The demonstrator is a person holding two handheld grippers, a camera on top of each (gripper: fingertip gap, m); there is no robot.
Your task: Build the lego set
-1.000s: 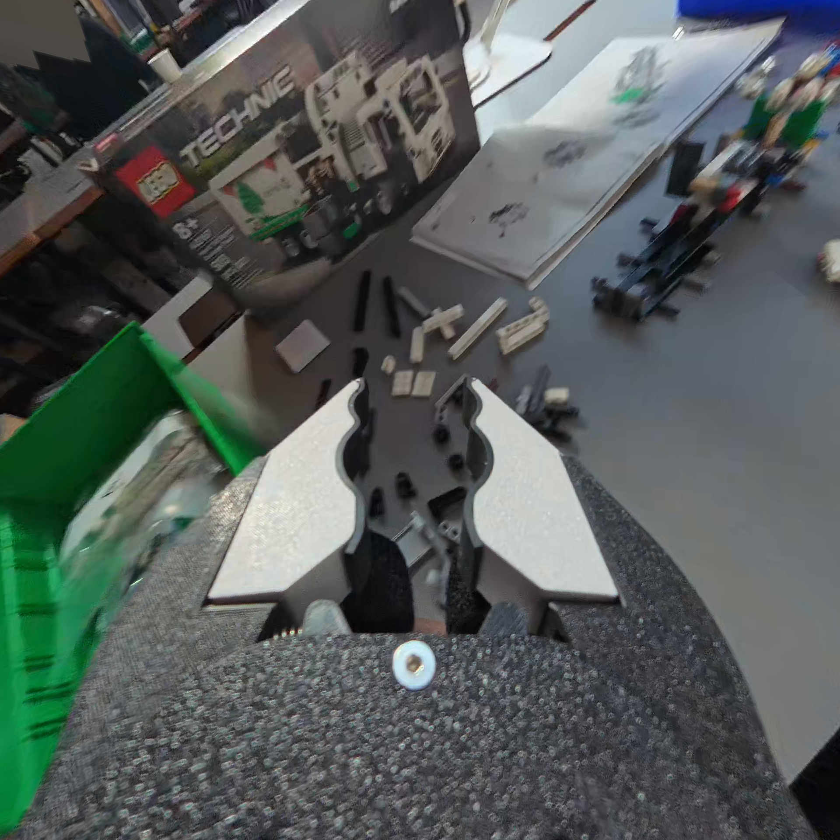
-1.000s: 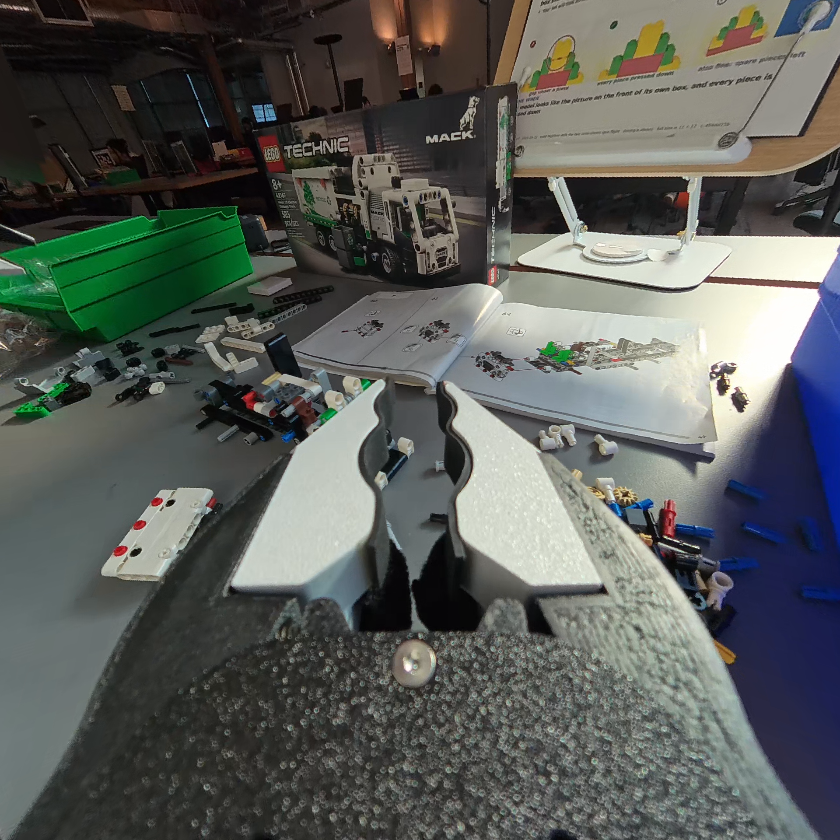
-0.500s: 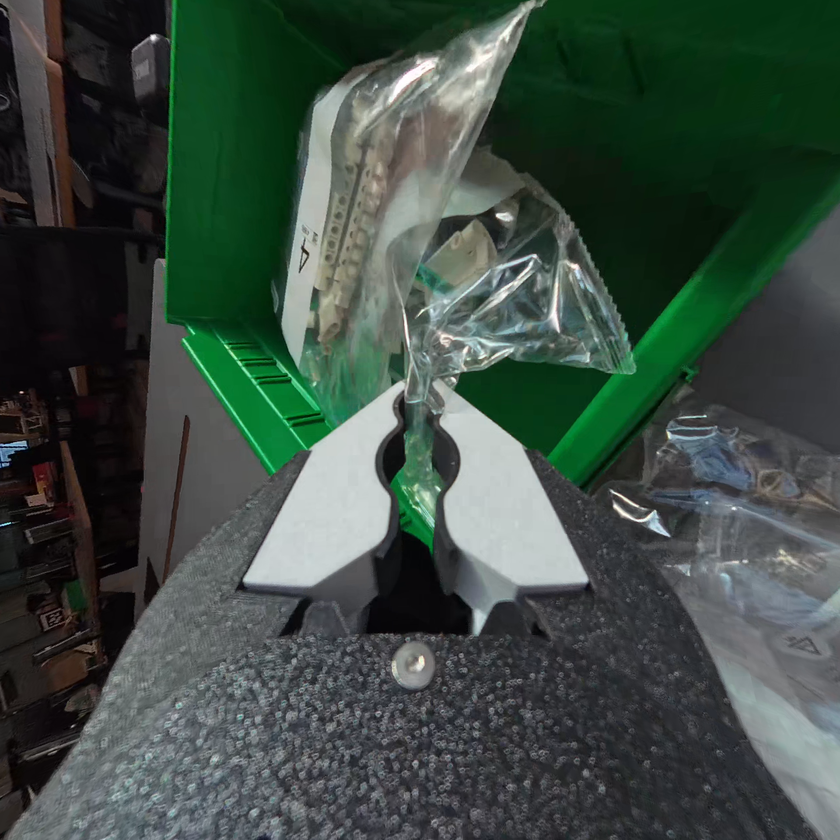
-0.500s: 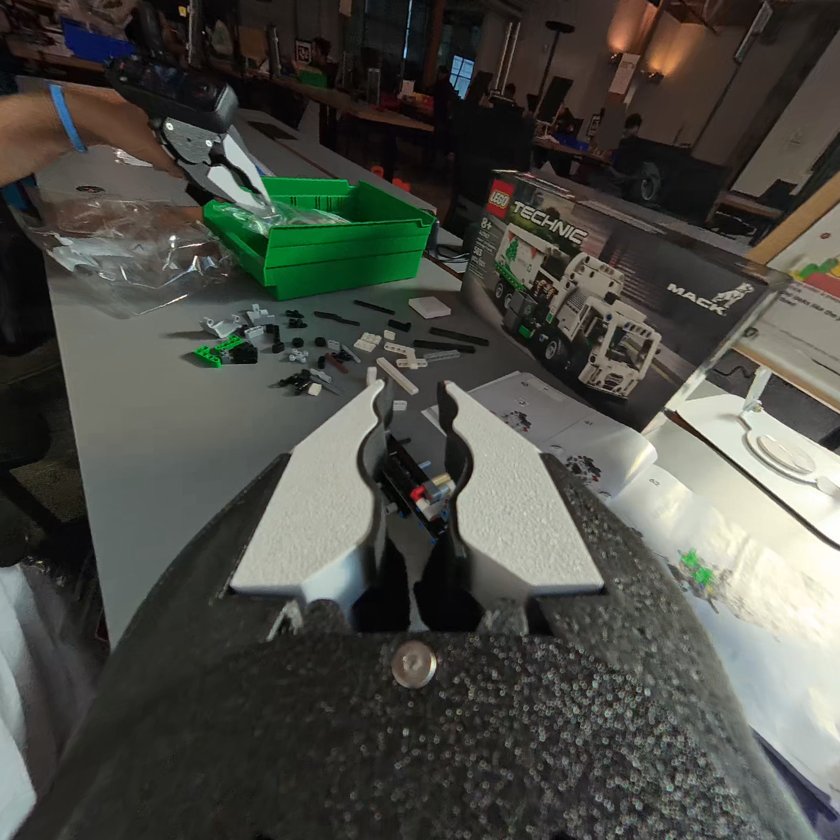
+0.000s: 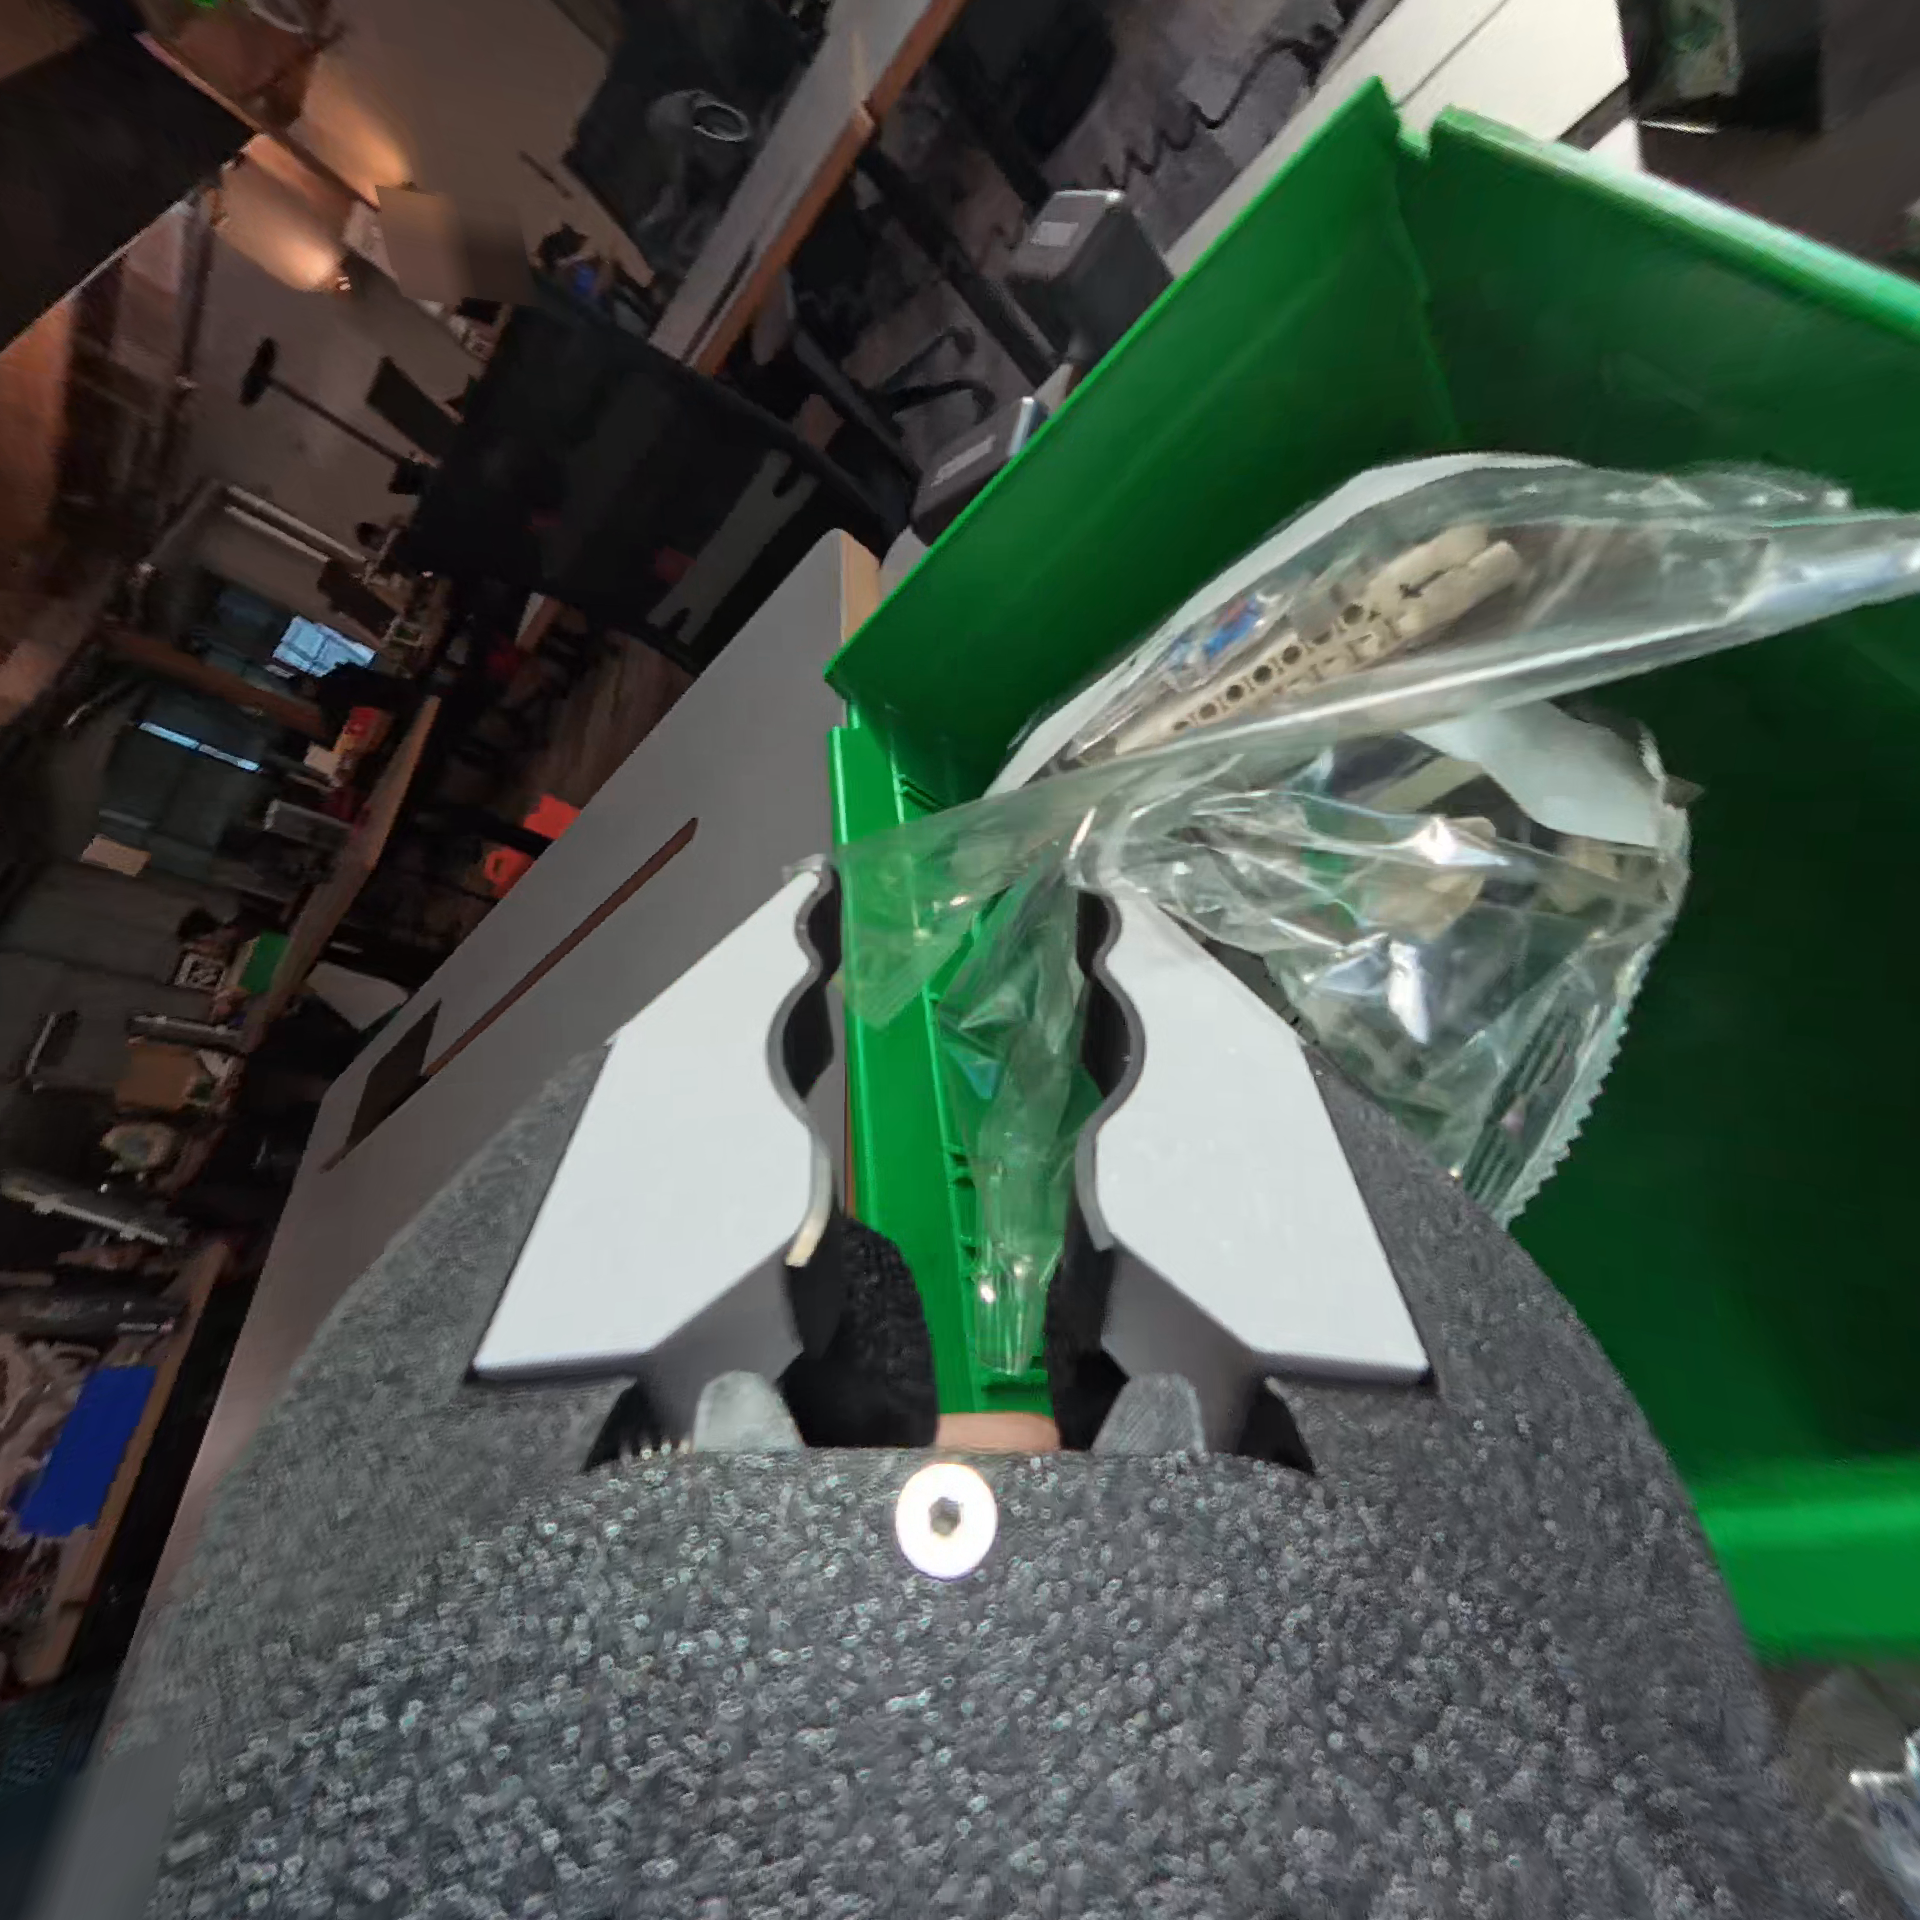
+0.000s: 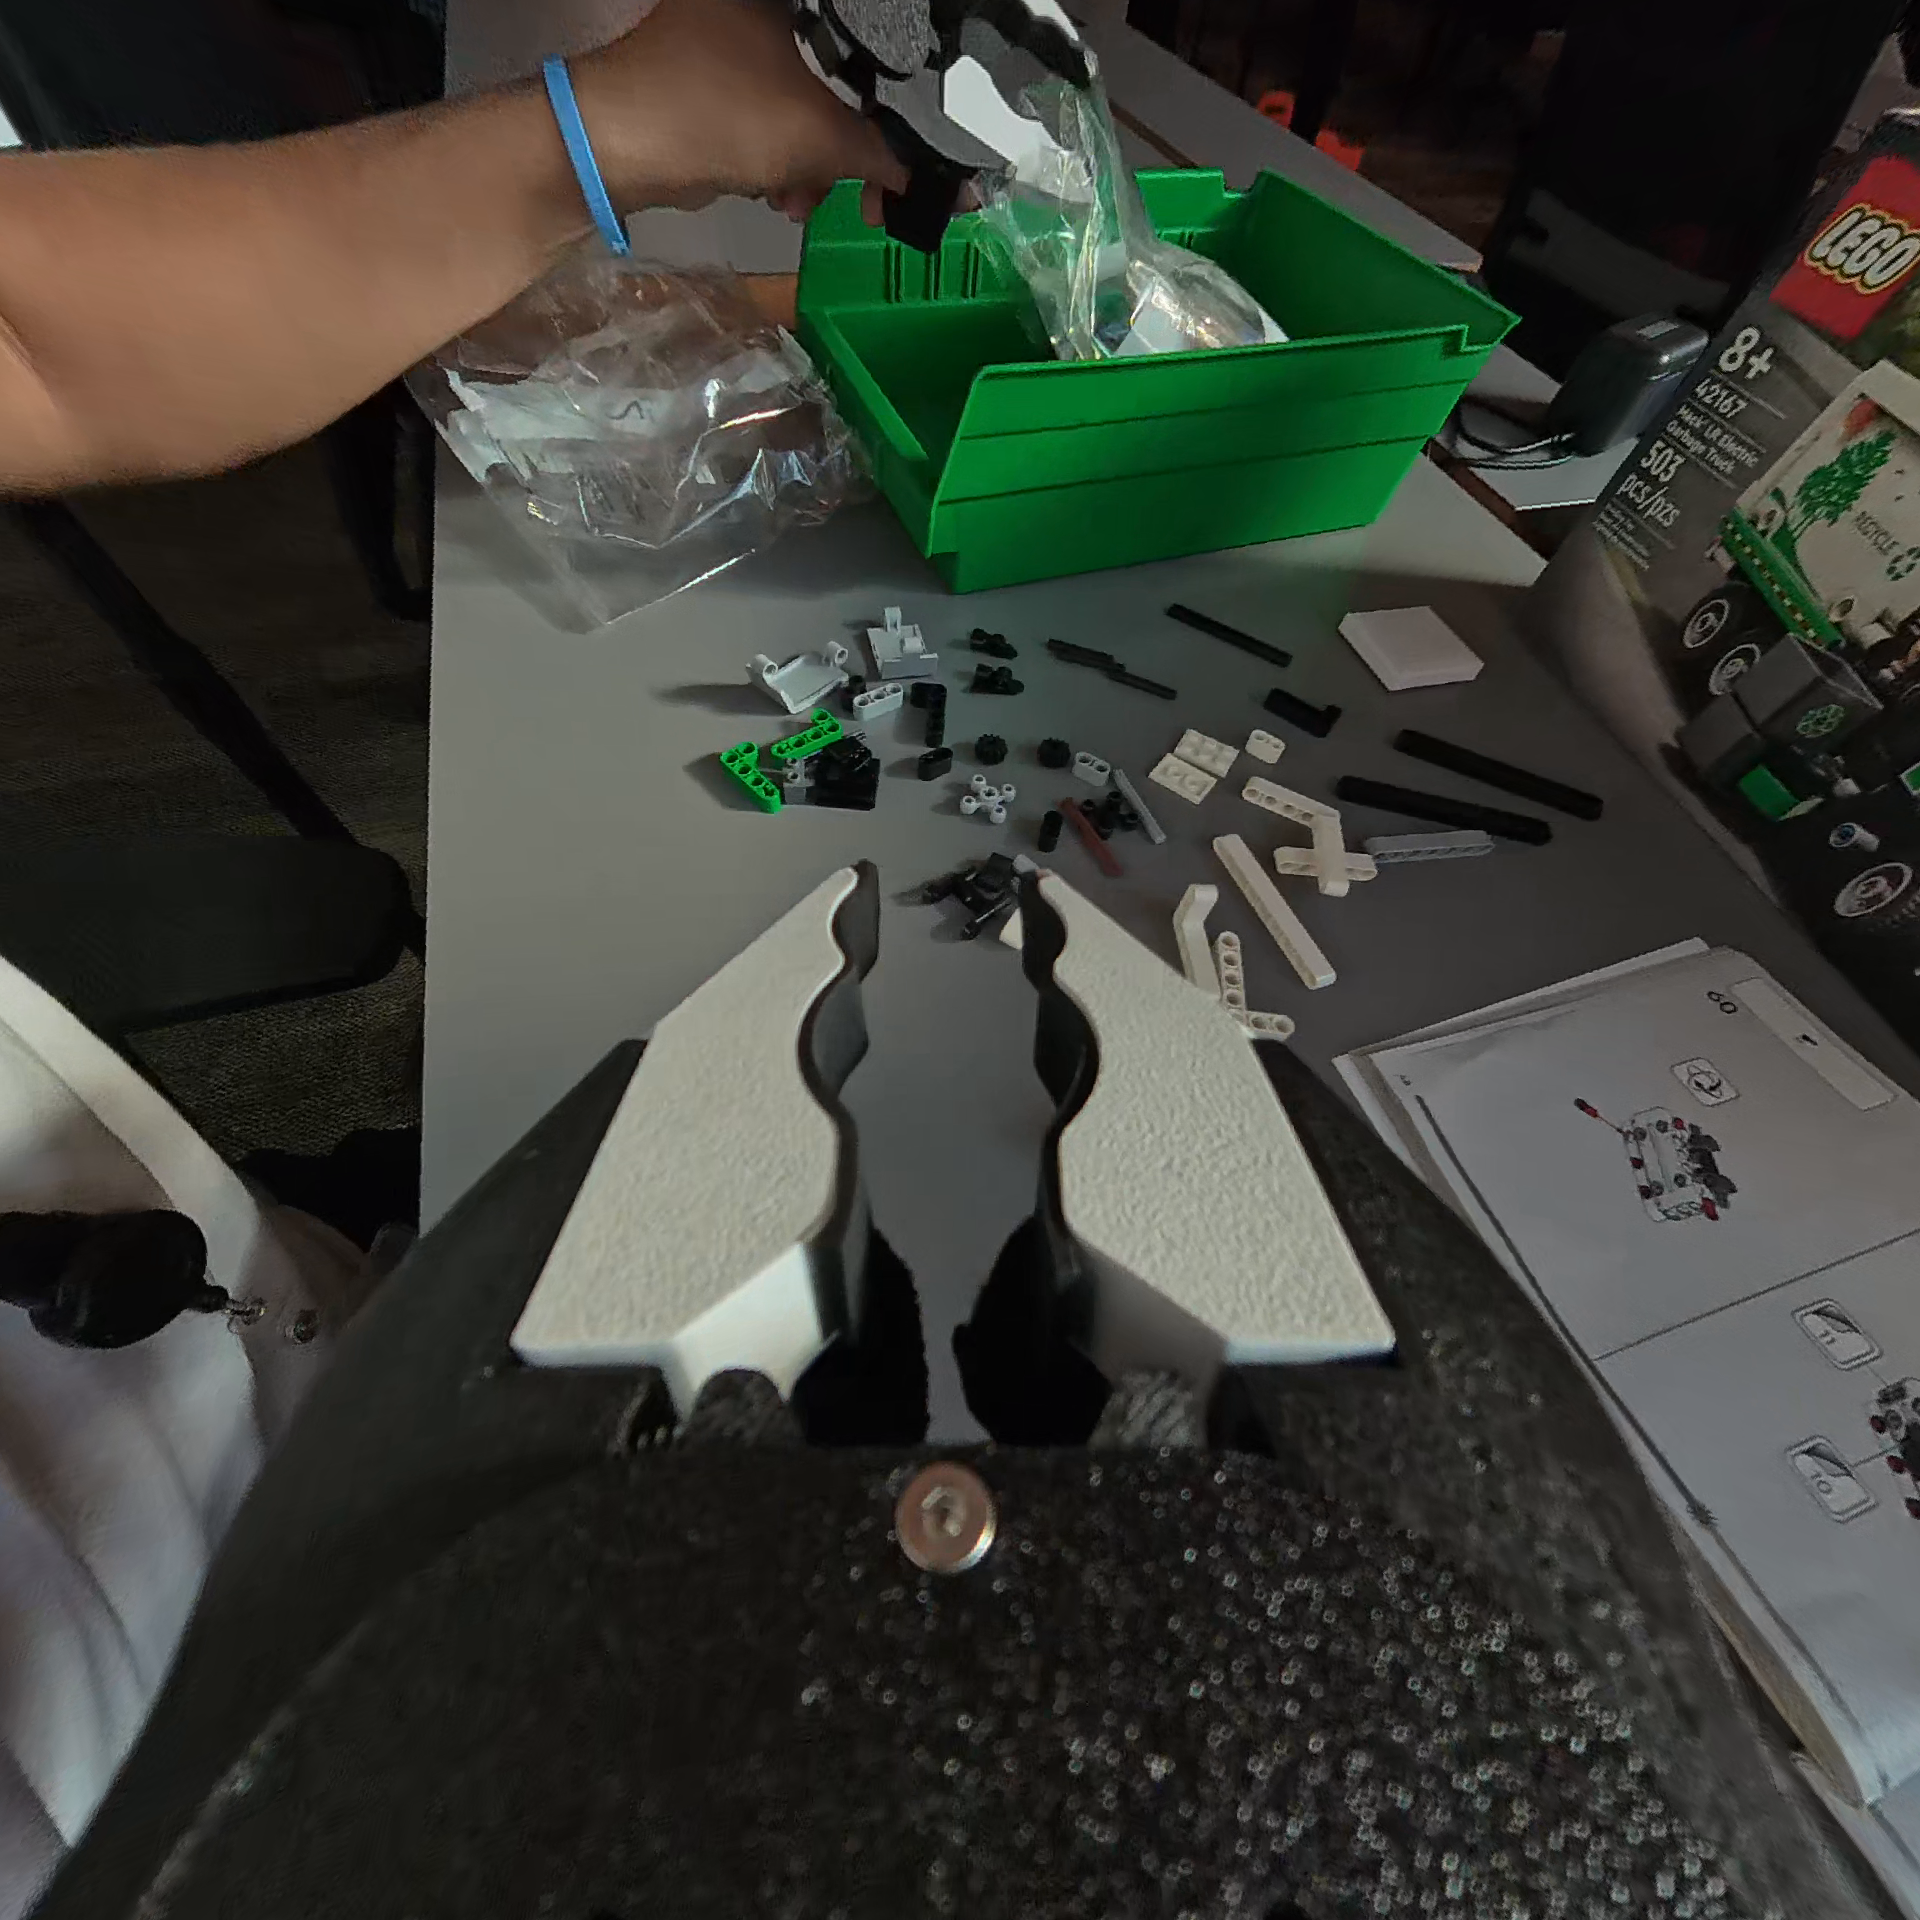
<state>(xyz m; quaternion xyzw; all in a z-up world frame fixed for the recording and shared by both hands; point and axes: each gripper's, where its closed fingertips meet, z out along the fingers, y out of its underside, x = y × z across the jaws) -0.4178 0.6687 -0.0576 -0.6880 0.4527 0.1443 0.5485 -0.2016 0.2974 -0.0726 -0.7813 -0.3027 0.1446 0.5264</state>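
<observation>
Two claws stand open. Left claw (image 5: 956, 914) gapes wide astride the bin (image 5: 1195, 416) wall, with bag (image 5: 1403, 831) film between its fingers, unpinched; the bag's bulk lies at 2 o'clock. Right claw (image 6: 945, 876), partly open and empty, hovers over the table (image 6: 623, 935), a black piece (image 6: 982, 885) at 12 o'clock.

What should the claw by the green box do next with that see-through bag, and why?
Probably lift away a little. The left claw stands open over the green bin, and the clear bag of pieces lies mostly inside the bin, with only a loose corner between the fingers, which do not squeeze it.
</observation>
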